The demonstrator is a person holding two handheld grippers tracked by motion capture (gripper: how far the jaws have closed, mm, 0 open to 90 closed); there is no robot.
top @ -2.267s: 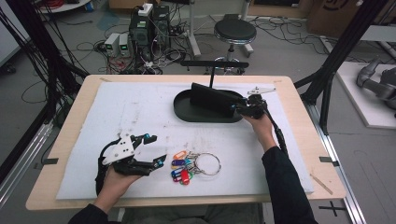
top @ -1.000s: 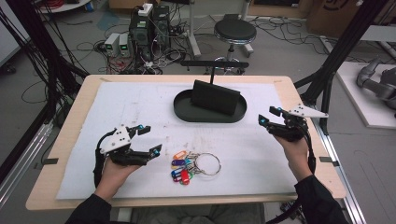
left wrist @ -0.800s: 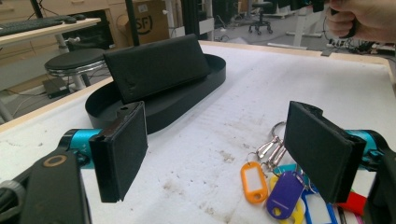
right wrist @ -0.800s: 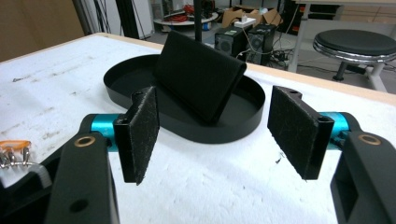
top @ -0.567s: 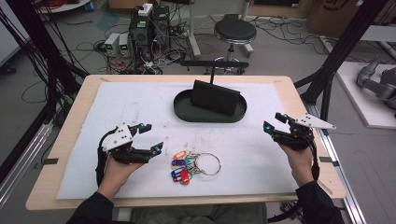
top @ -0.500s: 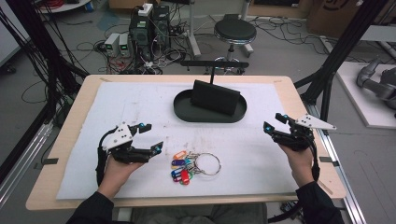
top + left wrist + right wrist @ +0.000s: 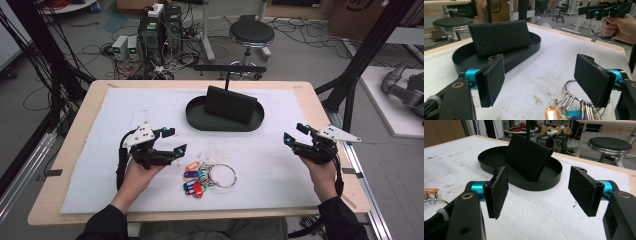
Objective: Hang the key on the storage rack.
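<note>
High view: a white mat (image 7: 125,115) covers a wooden table. At its far middle sits a black oval tray (image 7: 200,119) with a black wallet (image 7: 230,104) leaning inside it. Nearer the person than the tray lies a bunch of keys (image 7: 205,177): a metal ring with coloured plastic tags fanned to its left. The left gripper (image 7: 172,141) hovers just left of the keys, jaws spread and empty, aimed toward the tray. The right gripper (image 7: 293,136) hangs well to the right of the tray, jaws likewise apart with nothing between them.

Left gripper view: two black padded jaws stand wide with bare mat between them. The key ring (image 7: 571,86) and an orange tag (image 7: 552,112) lie low beside the right-hand jaw, not touched. The tray (image 7: 534,41) and wallet (image 7: 499,36) sit beyond. The other hand (image 7: 616,26) shows at the upper right.

Right gripper view: the jaws gape empty, facing the tray (image 7: 549,181) with the wallet (image 7: 527,155) propped in it. An orange tag (image 7: 429,190) peeks in at the left edge.

The keys are probably light but loose and jangly, with hard, slippery metal. Pinching the cluster of tags, or the ring where they gather, should hold better than the thin bare wire.
</note>
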